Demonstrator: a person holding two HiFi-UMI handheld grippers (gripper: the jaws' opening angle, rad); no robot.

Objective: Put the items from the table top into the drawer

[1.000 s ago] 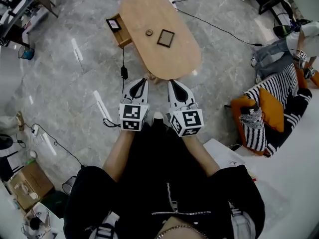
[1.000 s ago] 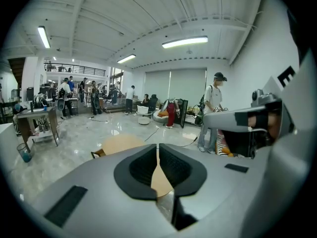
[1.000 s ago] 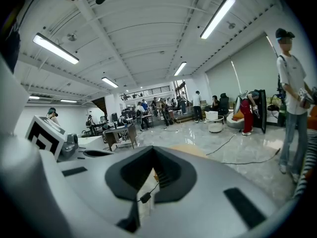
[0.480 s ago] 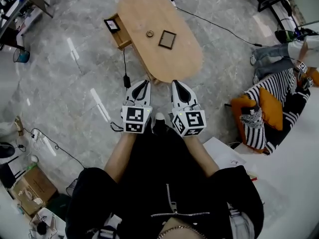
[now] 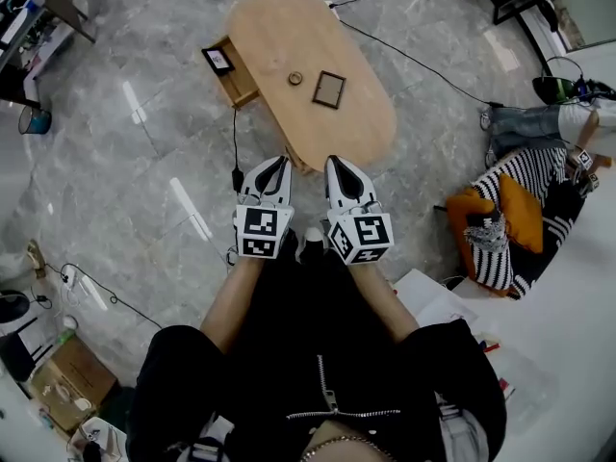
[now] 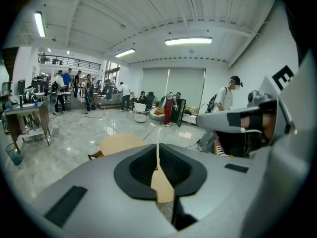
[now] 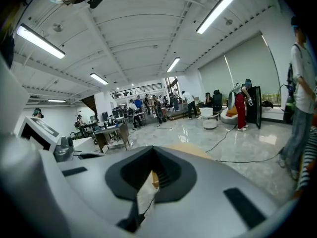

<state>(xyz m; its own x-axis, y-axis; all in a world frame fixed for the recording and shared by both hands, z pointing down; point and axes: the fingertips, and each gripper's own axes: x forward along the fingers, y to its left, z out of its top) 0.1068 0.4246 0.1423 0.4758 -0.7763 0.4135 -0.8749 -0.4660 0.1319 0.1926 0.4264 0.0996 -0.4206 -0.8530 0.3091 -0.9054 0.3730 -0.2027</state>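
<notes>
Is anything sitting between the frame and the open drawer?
Yes. The ring lies on the table between the frame and the drawer, nearer the frame. A small picture already lies at the drawer's far end; its near end looks free.

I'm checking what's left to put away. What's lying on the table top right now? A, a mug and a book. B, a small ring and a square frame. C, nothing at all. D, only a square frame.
B: the head view shows a small ring and a dark square frame lying apart on the wooden table, beside its open drawer.
</notes>
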